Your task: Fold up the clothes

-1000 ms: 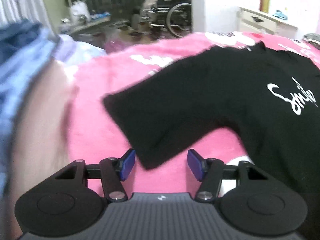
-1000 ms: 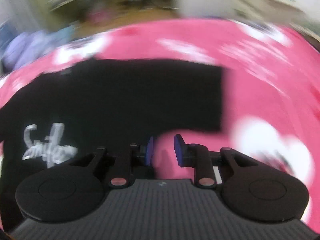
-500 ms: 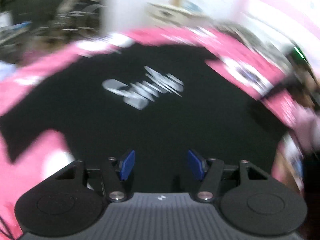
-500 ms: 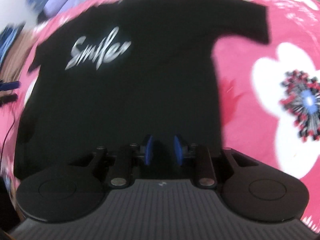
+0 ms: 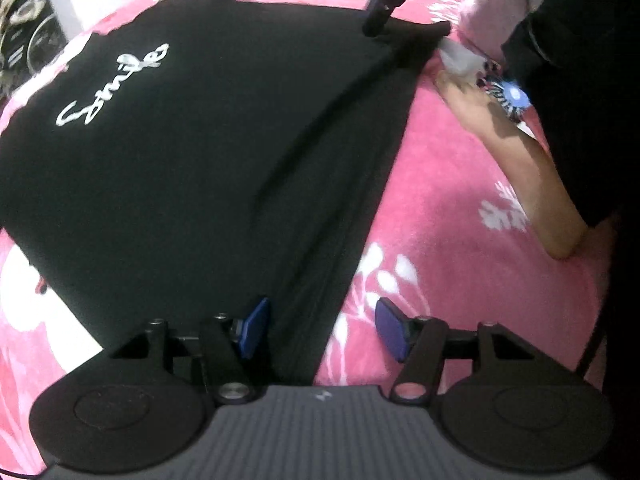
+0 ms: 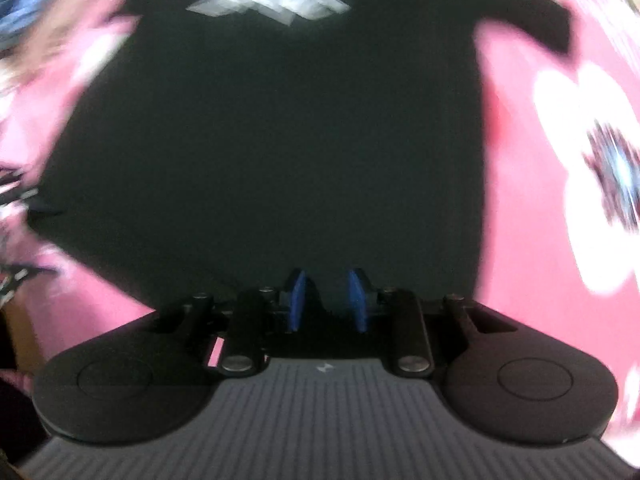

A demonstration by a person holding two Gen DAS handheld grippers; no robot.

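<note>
A black T-shirt (image 5: 192, 152) with white "Smile" lettering lies spread on a pink flowered blanket (image 5: 452, 208). My left gripper (image 5: 320, 328) is open at the shirt's bottom hem, with the hem corner between its blue pads. The right gripper also shows in the left wrist view (image 5: 380, 20), at the far hem corner, which looks pulled up a little. In the blurred right wrist view the shirt (image 6: 280, 140) fills the frame. My right gripper (image 6: 328, 300) has its blue pads a small gap apart over the black cloth; whether cloth sits between them I cannot tell.
A bare forearm (image 5: 516, 172) and dark clothing (image 5: 592, 80) lie at the right of the blanket. A pale pink cloth (image 5: 492, 8) sits at the far right corner. A wheel (image 5: 36, 40) and clutter stand beyond the bed at the left.
Both grippers swung from the sleeves down to the shirt's bottom hem. The left stayed wide open; the right kept its narrow gap.
</note>
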